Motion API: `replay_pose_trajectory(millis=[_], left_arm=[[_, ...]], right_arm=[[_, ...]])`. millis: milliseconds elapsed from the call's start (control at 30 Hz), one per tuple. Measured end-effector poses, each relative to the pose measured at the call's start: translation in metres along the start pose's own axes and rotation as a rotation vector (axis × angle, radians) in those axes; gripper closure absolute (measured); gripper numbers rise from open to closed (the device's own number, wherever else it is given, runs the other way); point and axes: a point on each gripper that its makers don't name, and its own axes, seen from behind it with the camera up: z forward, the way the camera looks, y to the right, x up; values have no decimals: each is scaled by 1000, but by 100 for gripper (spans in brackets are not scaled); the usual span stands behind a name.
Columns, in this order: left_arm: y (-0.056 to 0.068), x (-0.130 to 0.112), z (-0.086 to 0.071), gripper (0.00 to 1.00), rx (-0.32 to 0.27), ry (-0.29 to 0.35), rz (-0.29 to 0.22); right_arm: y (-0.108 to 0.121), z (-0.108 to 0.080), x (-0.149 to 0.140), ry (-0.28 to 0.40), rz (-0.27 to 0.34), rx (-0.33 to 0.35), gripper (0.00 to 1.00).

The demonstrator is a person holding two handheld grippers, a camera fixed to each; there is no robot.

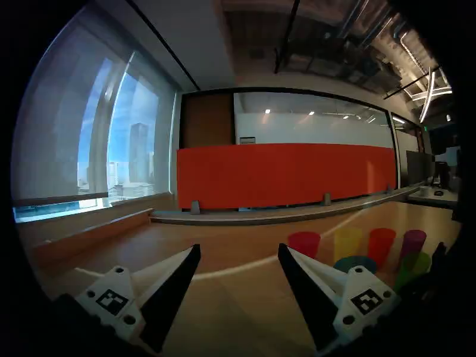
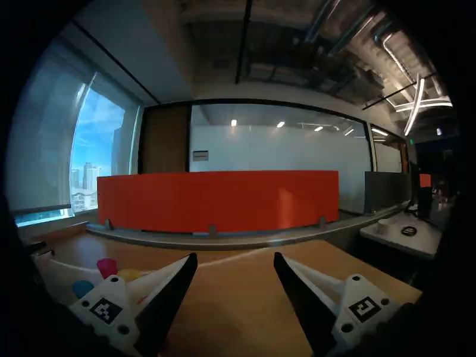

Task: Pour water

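Several plastic cups stand in a cluster on the wooden table: a red cup, a yellow cup, an orange-red cup, a purple cup, a green cup and a teal cup. My left gripper is open above the table, with the cups just right of its right finger and nothing between the fingers. My right gripper is open too, over bare wood. Left of its left finger I see a pink cup, a yellow cup and a blue cup.
An orange partition runs along the far side of the table. A big window is on the left. A white side desk with small objects stands at the right, beyond the table's edge.
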Motion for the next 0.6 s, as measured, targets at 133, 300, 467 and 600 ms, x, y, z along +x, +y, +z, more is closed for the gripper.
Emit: replay_pose_trajectory(millis=[133, 300, 467, 600], left_arm=[[-1, -2, 1, 3, -1, -3, -3], [-2, -3, 2, 3, -2, -6, -14], [-4, -8, 2, 3, -3, -21, -29], [-3, -8, 2, 3, -7, -23, -29]], right_arm=[[-1, 0, 1, 3, -4, 0, 1], [-1, 0, 2, 8, 0, -1, 1], [1, -1, 3, 9, 4, -3, 1], [2, -2, 5, 13, 4, -5, 1]])
